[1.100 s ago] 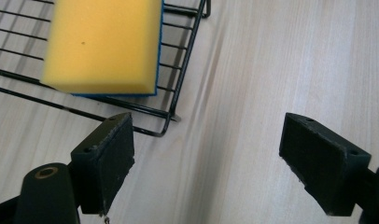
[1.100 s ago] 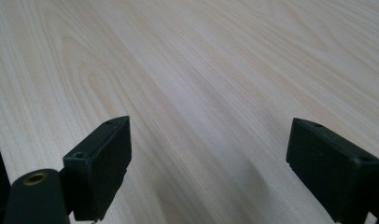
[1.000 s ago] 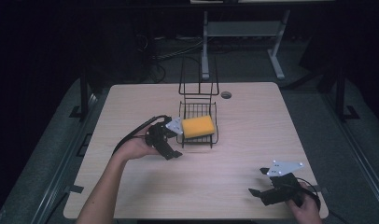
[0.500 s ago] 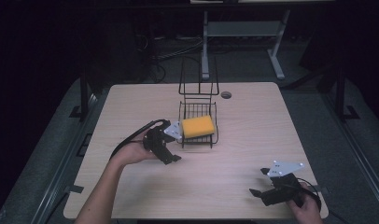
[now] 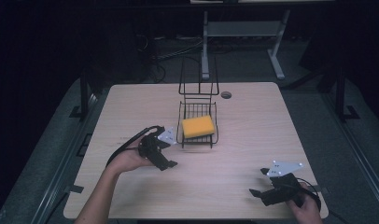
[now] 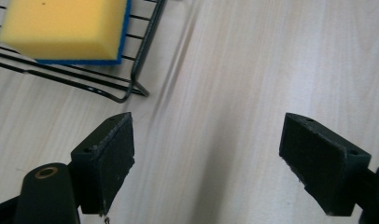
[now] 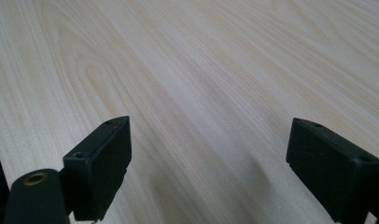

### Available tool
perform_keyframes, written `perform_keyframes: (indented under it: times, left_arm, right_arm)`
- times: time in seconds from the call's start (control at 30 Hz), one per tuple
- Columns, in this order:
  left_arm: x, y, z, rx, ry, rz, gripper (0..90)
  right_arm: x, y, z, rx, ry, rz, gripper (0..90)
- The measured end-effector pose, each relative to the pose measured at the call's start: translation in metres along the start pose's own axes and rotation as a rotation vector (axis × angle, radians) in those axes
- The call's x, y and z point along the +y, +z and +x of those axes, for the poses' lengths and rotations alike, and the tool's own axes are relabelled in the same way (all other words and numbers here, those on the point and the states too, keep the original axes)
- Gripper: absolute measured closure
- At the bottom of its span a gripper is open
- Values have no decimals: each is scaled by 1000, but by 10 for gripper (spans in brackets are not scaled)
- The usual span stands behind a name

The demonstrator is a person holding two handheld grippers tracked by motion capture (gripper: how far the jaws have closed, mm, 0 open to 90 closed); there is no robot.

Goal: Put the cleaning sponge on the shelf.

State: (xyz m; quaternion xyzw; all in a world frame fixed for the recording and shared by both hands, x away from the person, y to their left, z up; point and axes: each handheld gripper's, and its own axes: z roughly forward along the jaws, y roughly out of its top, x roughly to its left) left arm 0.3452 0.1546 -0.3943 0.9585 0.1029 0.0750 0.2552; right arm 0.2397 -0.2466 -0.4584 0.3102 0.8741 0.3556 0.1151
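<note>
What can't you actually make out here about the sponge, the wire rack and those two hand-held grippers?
- Sponge: left gripper view's top edge cuts it off; its blue underside barely shows.
- Rack: the tall back's thin wires fade against the dark floor in the high view.
- Left hand-held gripper: too small in the high view to tell its jaws.
- Right hand-held gripper: the hand covers its rear part.

A black wire rack (image 5: 198,122) stands near the middle of the pale wooden table (image 5: 253,135), its tall back on the far side. A yellow rectangular sponge (image 5: 198,126) lies in its low tray. The left gripper (image 5: 165,153) sits just left of the rack's near corner; the right gripper (image 5: 258,182) lies well apart, at the table's near right edge.
</note>
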Motion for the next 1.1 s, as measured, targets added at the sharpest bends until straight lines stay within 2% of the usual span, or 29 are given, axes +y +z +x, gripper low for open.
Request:
perform_keyframes:
  times: [0.17,0.23,0.77,1.1]
  left_arm:
    - [-5,-1,-5,2,-6,6,175]
    - [-8,-3,-8,3,-11,-11,175]
    - [-20,-10,-21,18,-21,-26,175]
    - [-31,-14,-39,27,-39,-58,175]
  right_arm:
    - [0,0,0,-1,0,-2,138]
    - [0,1,0,-2,-2,1,138]
    - [0,2,2,-3,-7,9,138]
    - [1,4,3,-2,-12,15,138]
